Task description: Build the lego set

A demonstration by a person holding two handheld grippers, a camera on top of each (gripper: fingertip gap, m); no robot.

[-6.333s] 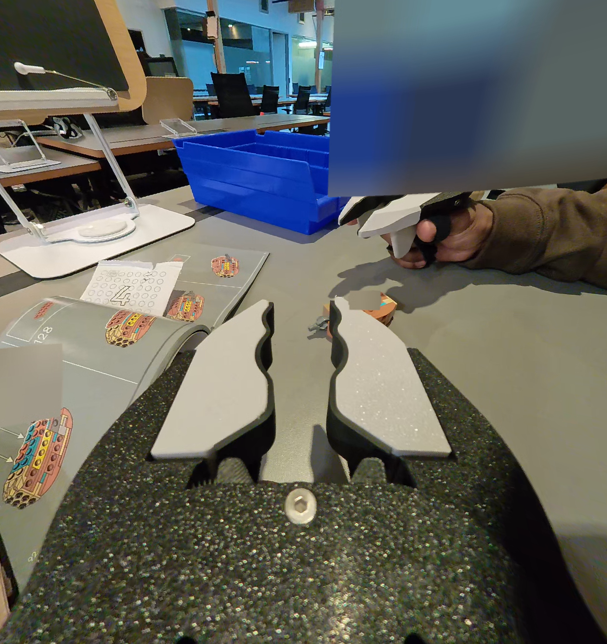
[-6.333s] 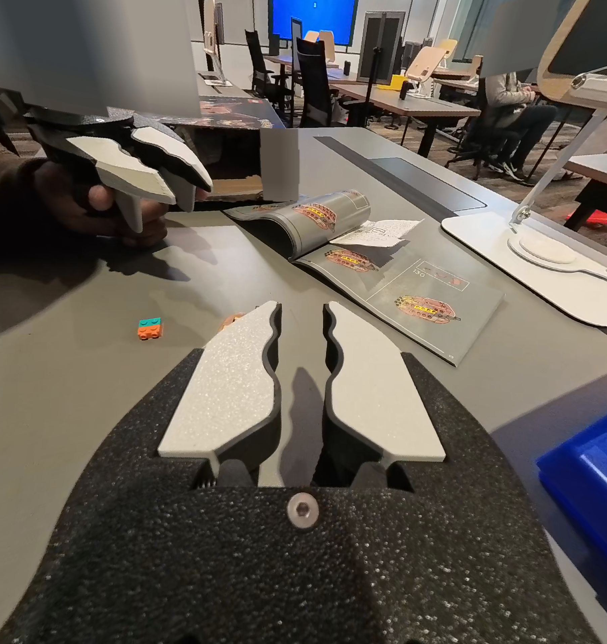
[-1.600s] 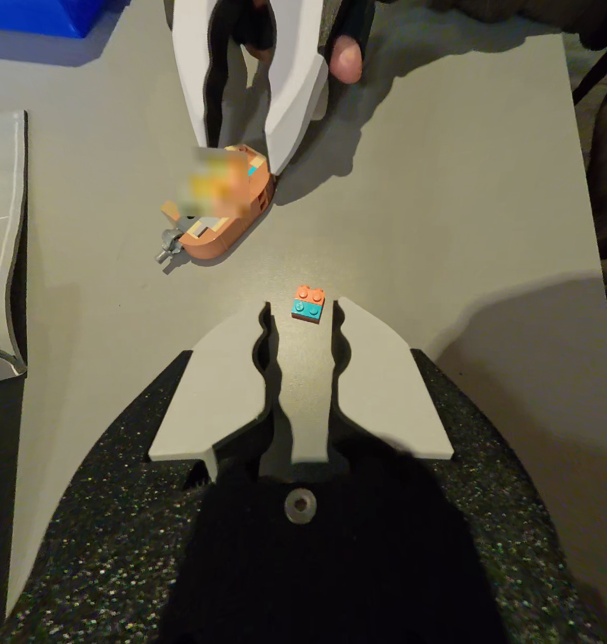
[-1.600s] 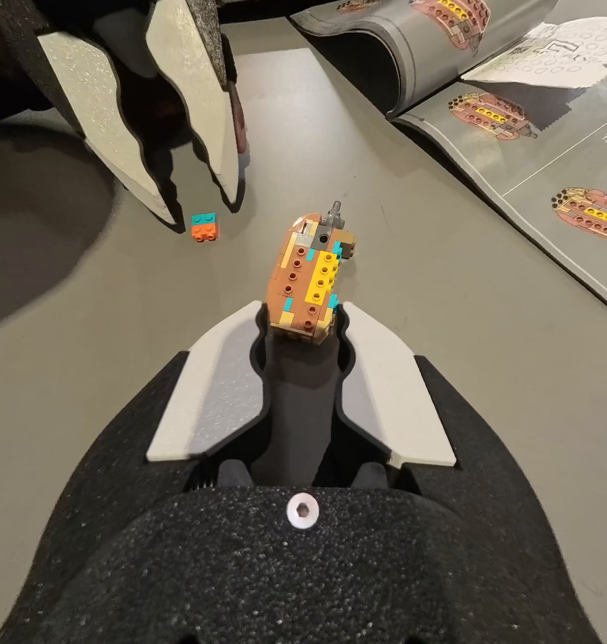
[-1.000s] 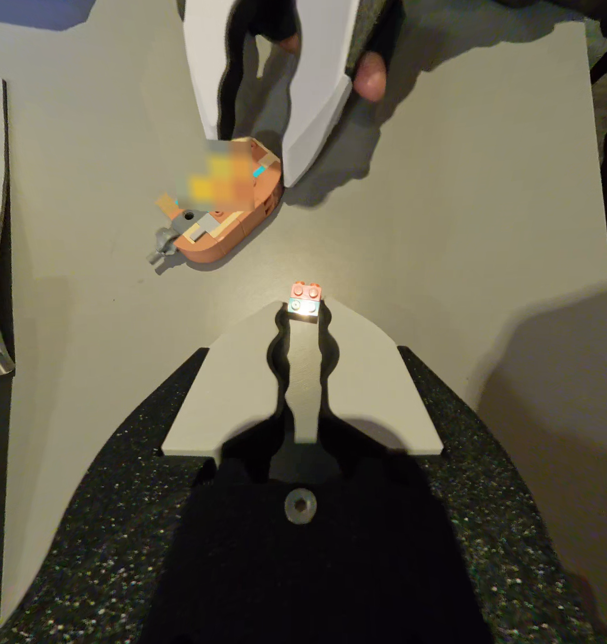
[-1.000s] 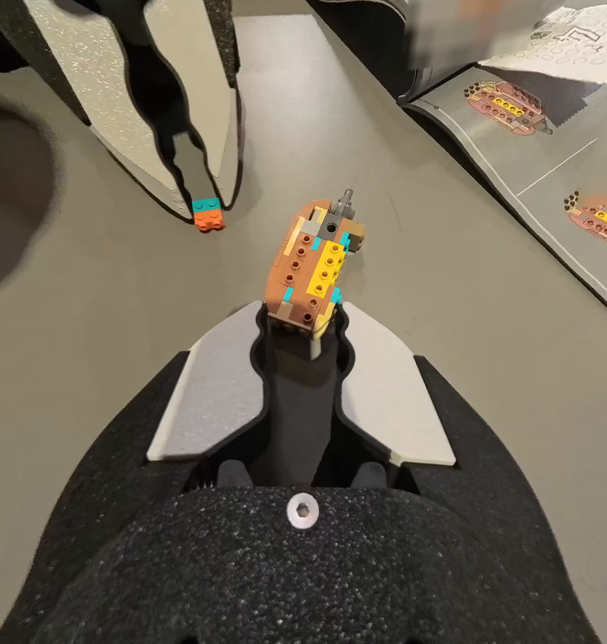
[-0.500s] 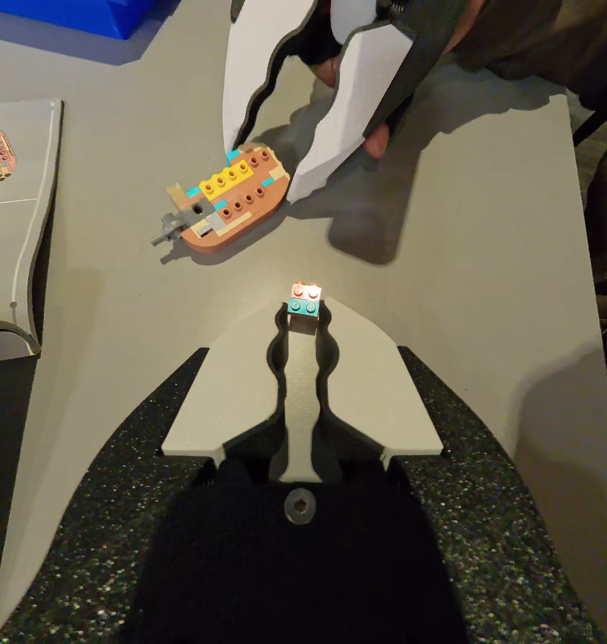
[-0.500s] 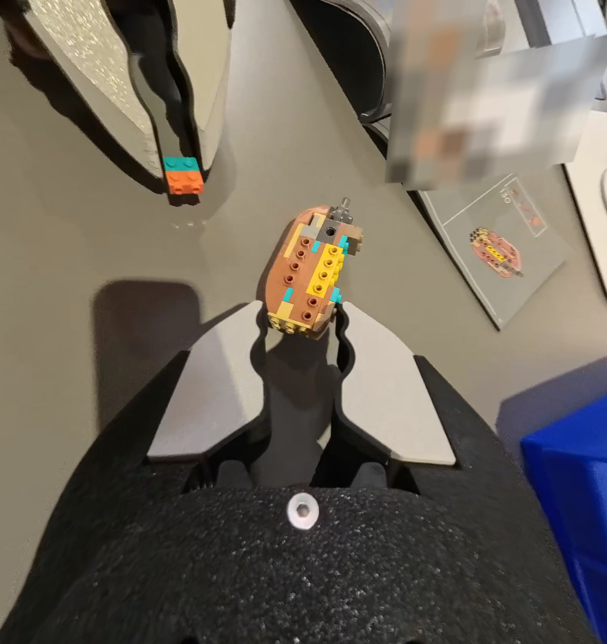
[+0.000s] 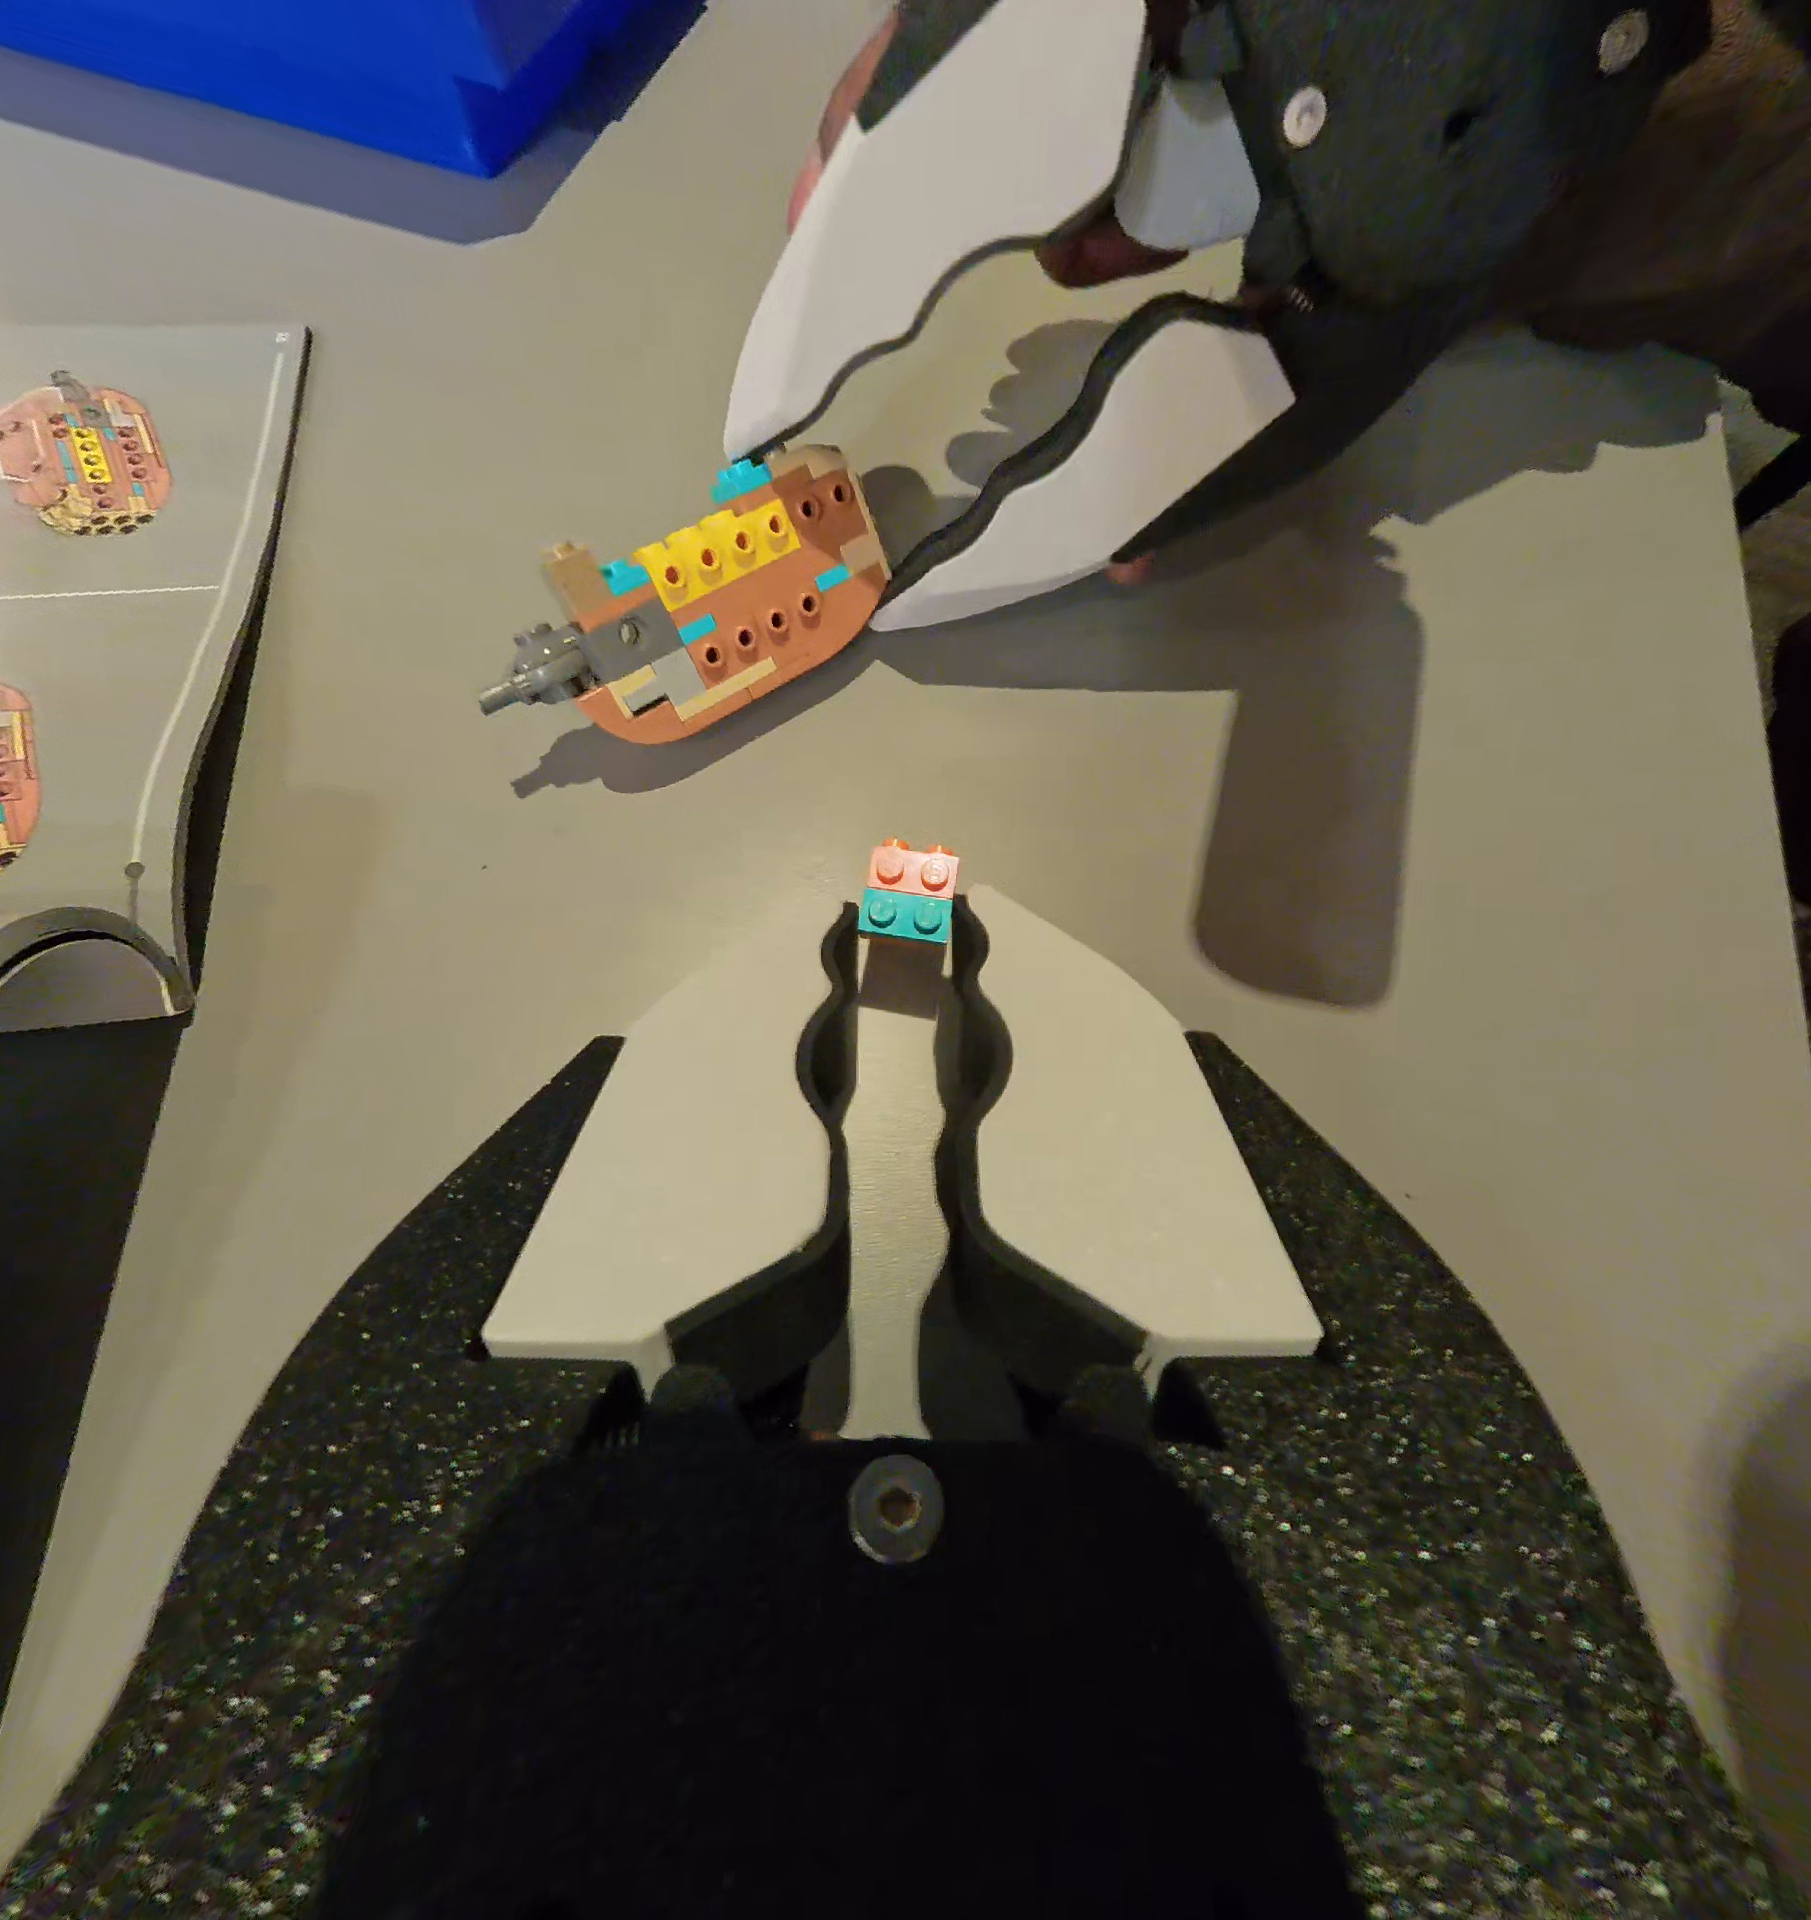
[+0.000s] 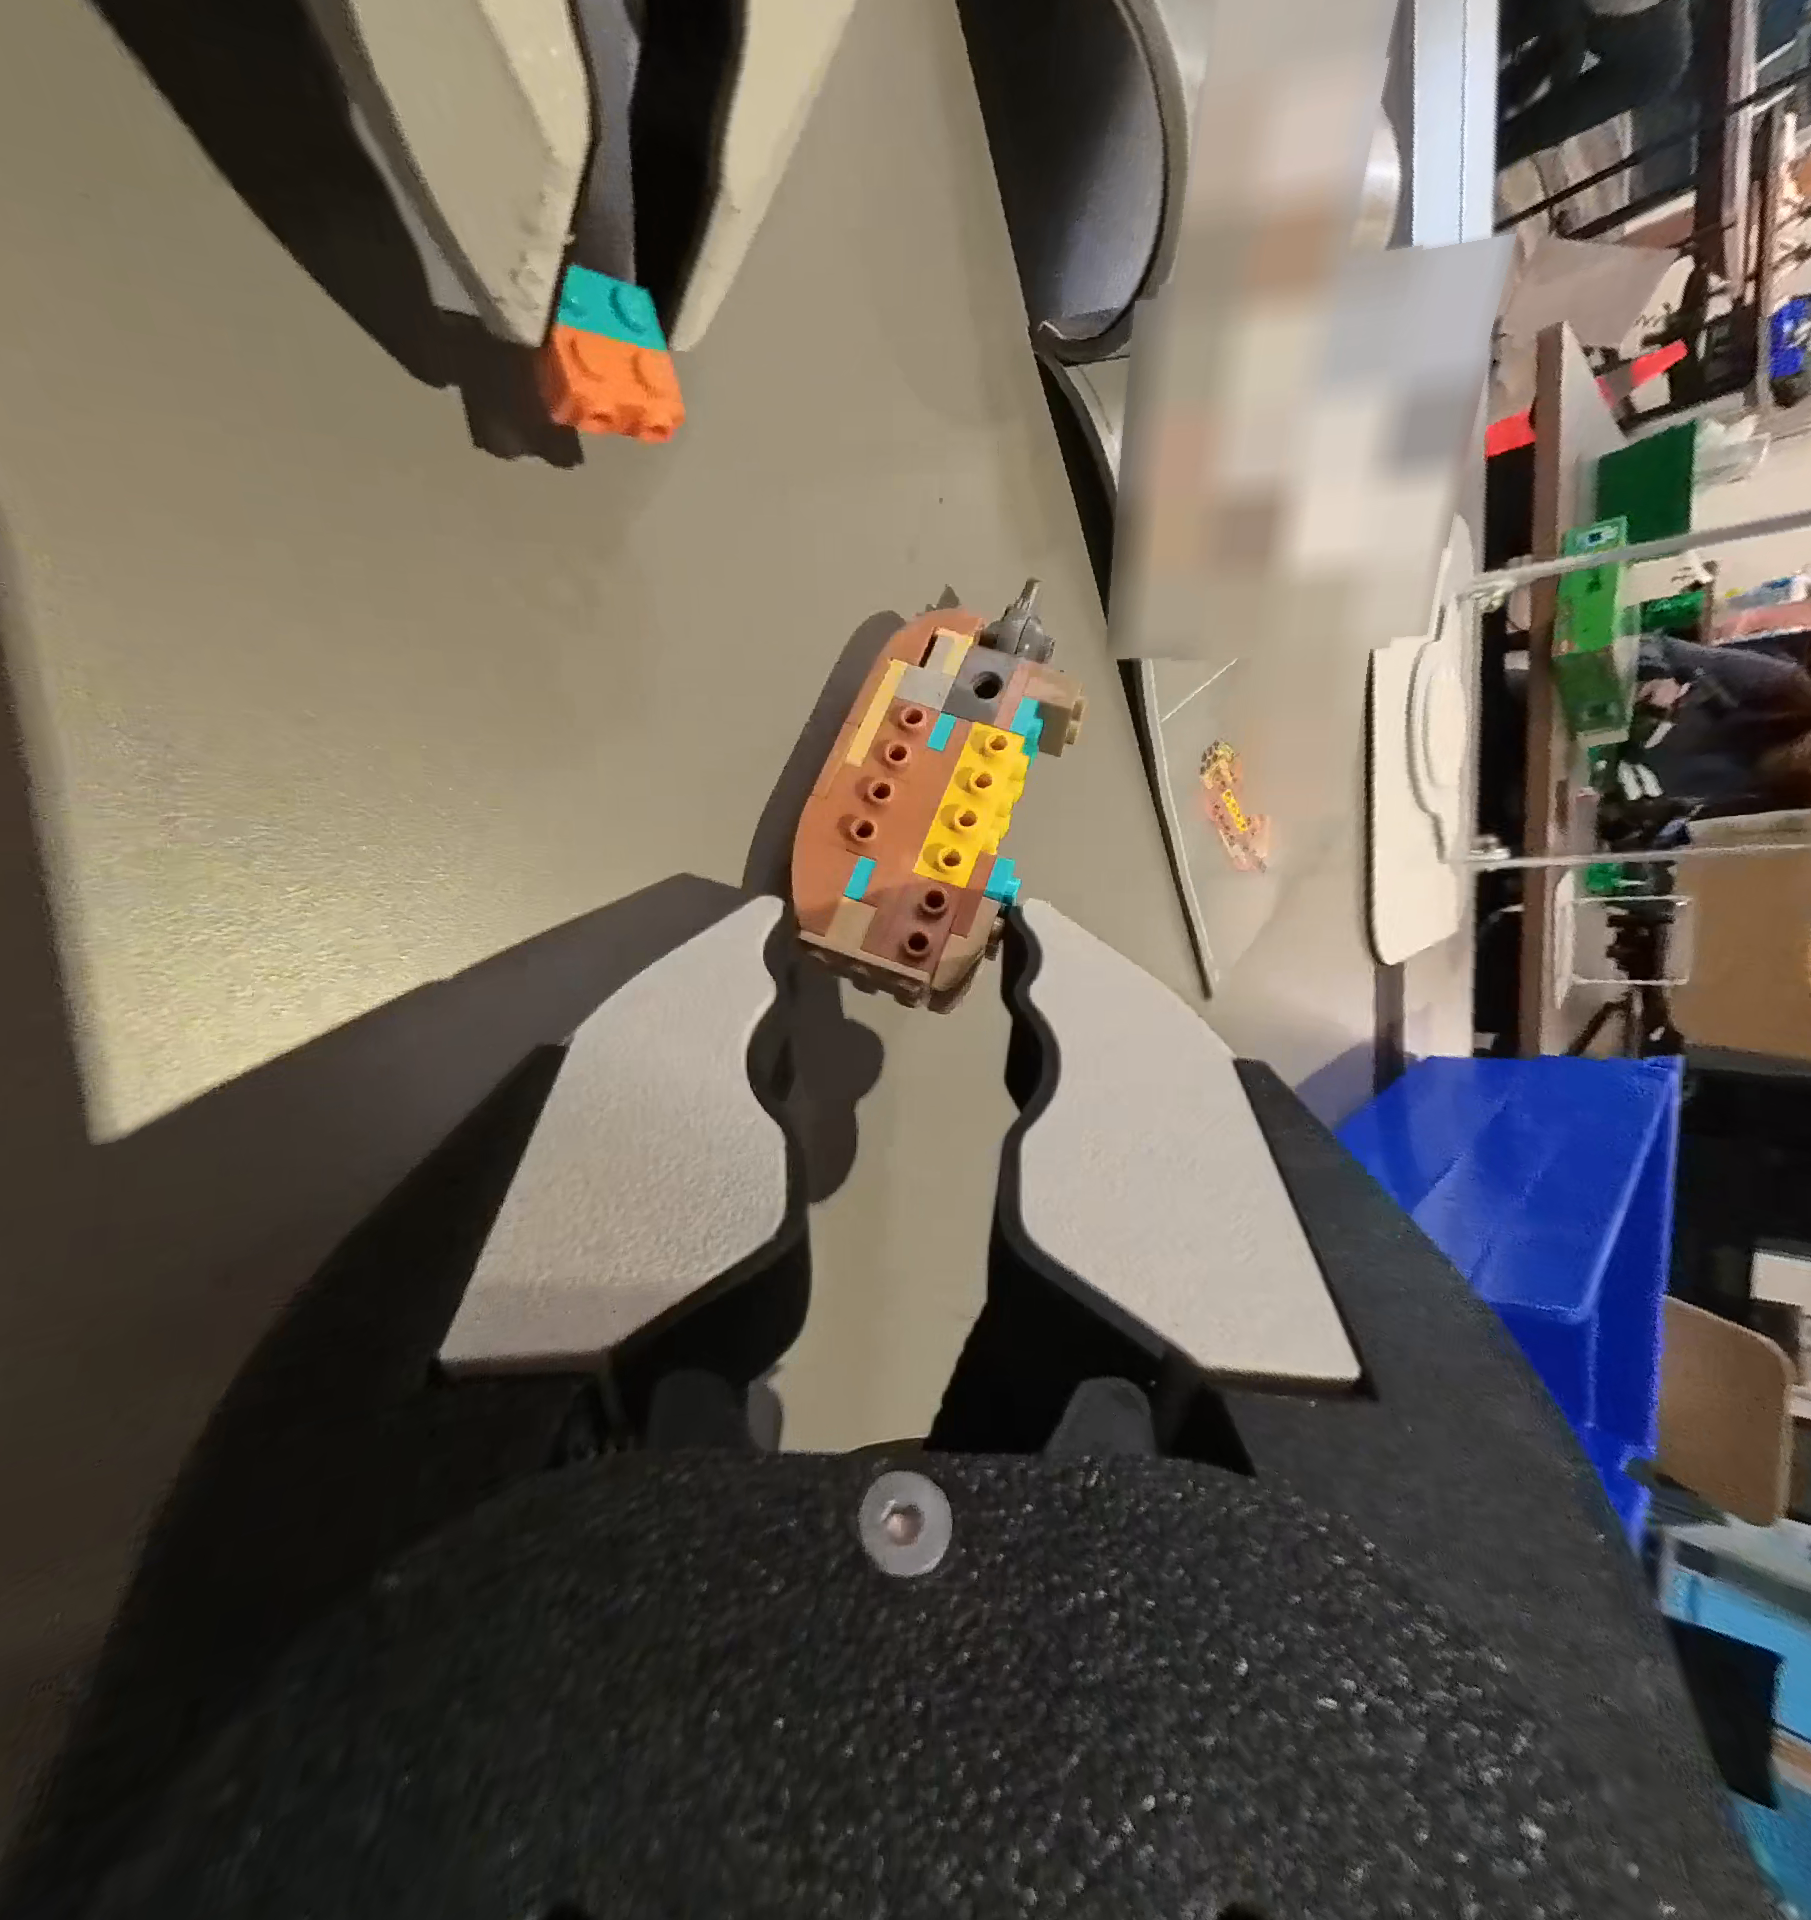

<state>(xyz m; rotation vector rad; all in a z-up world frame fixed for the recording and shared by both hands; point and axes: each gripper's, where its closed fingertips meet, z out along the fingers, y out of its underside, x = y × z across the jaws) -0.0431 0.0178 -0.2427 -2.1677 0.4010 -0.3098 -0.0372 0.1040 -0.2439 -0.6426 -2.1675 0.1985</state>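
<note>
Both grippers' contact faces hide behind held lego pieces.

open grey instruction booklet (image 9: 101,623) cut by left edge, blue plastic bin (image 9: 361,73) cropped at top, booklet pages mosaic-blurred in right wrist view

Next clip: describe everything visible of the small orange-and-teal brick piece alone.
The small two-tone brick piece is glossy plastic, an orange half joined to a teal half, each showing two round studs. The left gripper is shut on its teal half, so the orange half juts past the fingertips. In the right wrist view it appears held above the grey table, casting a shadow there, apart from the brown ship-like build.
</note>
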